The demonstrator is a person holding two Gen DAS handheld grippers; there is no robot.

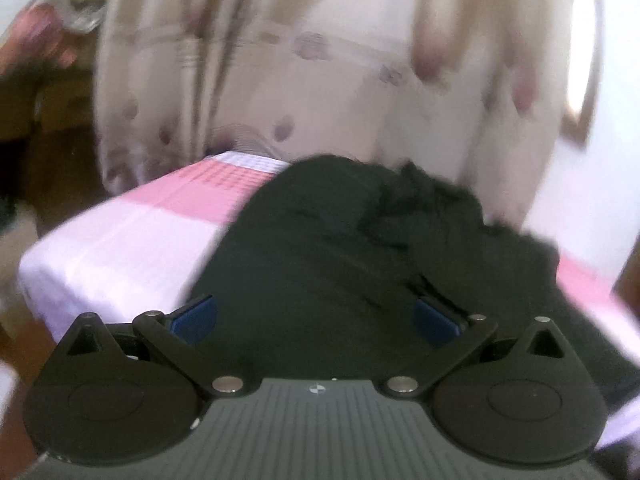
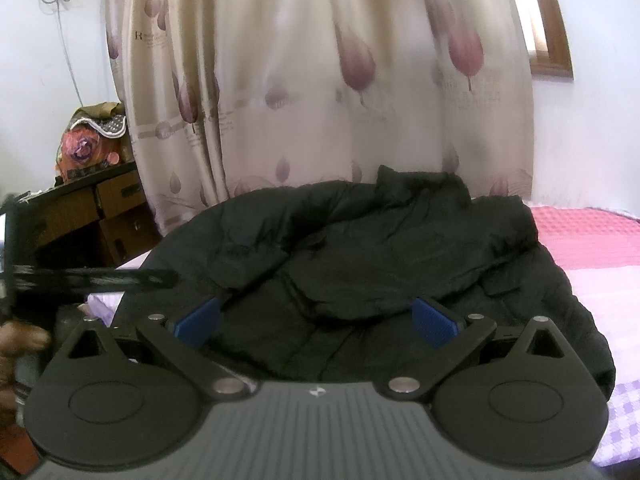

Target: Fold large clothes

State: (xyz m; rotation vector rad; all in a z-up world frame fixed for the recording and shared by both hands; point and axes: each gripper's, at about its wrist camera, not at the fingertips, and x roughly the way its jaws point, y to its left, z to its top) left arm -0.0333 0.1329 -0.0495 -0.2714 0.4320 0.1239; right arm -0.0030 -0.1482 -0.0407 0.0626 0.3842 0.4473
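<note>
Pink bedspread (image 2: 592,240) under a black jacket (image 2: 360,248) — left gripper (image 1: 316,316) and right gripper (image 2: 316,320) both spread wide, holding nothing.

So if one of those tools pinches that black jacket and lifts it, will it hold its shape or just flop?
Probably flop: the black jacket lies crumpled in soft folds on the pink checked bedspread. Its puffy, quilted look suggests it is light for its bulk. The faintly shiny shell may be slippery, so the open right tool may need a thick fold.
</note>
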